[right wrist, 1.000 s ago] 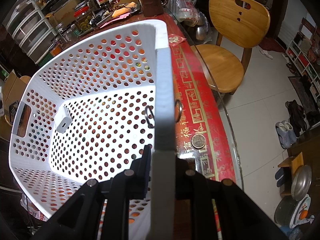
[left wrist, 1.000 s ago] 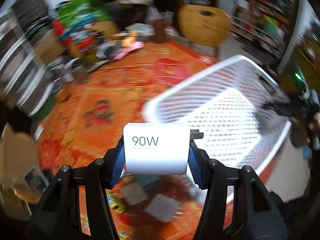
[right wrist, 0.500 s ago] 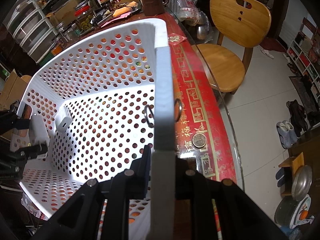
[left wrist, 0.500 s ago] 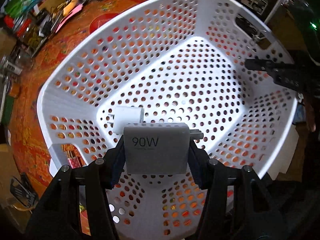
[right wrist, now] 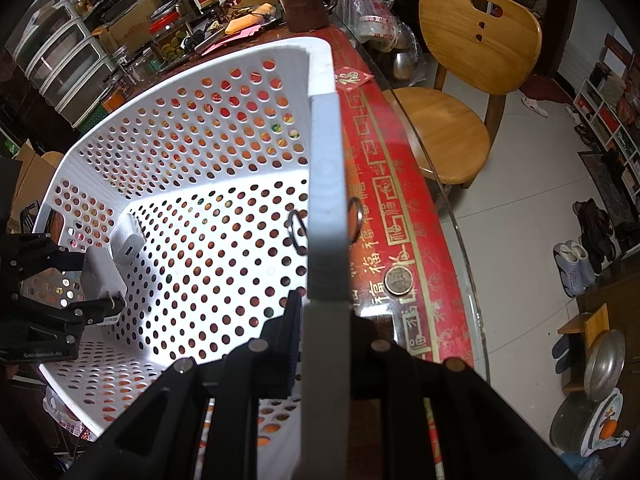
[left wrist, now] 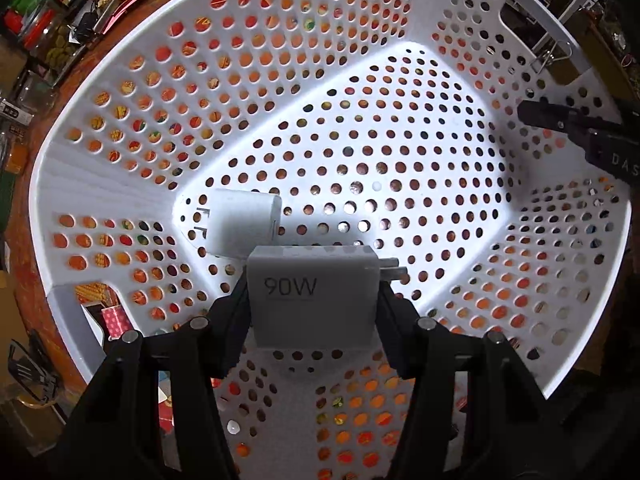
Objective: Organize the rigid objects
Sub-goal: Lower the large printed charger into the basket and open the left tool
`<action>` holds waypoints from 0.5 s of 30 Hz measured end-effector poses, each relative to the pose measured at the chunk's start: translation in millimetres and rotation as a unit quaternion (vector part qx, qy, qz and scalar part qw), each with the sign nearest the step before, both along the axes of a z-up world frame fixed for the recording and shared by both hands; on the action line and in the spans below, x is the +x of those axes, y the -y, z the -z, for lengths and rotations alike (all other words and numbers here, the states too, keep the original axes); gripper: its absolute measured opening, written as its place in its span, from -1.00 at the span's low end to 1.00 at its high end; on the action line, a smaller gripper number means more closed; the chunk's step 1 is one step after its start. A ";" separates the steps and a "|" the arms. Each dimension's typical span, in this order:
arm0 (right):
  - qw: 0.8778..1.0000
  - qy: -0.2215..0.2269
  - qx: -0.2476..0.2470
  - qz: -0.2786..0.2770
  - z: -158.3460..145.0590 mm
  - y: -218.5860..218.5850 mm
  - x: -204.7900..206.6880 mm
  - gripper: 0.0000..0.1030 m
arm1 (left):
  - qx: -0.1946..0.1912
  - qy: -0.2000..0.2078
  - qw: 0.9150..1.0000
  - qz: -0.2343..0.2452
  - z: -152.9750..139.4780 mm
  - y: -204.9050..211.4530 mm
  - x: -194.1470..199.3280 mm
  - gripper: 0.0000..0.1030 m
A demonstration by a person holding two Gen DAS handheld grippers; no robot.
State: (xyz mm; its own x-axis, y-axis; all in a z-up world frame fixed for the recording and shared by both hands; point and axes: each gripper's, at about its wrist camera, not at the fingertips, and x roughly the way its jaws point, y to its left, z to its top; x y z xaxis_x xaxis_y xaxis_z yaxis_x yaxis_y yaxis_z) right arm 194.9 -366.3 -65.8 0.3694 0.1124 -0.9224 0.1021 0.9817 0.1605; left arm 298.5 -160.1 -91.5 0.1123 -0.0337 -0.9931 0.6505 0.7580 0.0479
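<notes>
My left gripper (left wrist: 314, 308) is shut on a white 90W charger (left wrist: 312, 296) and holds it inside the white perforated basket (left wrist: 248, 100), just above the floor. A second white charger (left wrist: 240, 222) lies on the basket floor right beyond it. In the right wrist view the left gripper (right wrist: 86, 292) with the 90W charger (right wrist: 102, 276) shows at the basket's left side, beside the second charger (right wrist: 128, 246). My right gripper (right wrist: 324, 320) is shut on the basket rim (right wrist: 326, 184); its fingers show in the left wrist view (left wrist: 560, 118).
The basket sits on a red patterned tablecloth (right wrist: 380, 208) under glass. A coin (right wrist: 398, 278) lies beside the basket. A brown mug (right wrist: 306, 6), jars and clutter stand at the table's far end. A wooden chair (right wrist: 460, 80) stands to the right.
My left gripper has carried the 90W charger from above the table over the rim and down into the basket, close to the second charger. The right gripper has stayed on the rim.
</notes>
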 end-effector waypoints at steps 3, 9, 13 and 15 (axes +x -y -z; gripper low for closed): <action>1.000 -0.001 0.000 0.000 0.0 0.3 0.5 -0.70 | 0.003 -0.005 1.000 0.002 1.8 -1.2 -0.3 0.04; 1.000 -0.001 -0.001 0.000 0.1 -0.3 0.7 -0.70 | 0.004 -0.006 1.000 0.005 1.6 -1.1 -0.9 0.06; 1.000 -0.002 -0.002 0.000 0.3 -0.5 0.7 -0.70 | -0.010 0.004 1.000 0.010 -4.0 4.6 -0.4 0.27; 1.000 -0.002 -0.002 0.000 0.6 -0.8 0.5 -0.70 | -0.016 0.014 1.000 0.011 -10.8 4.5 -2.4 0.34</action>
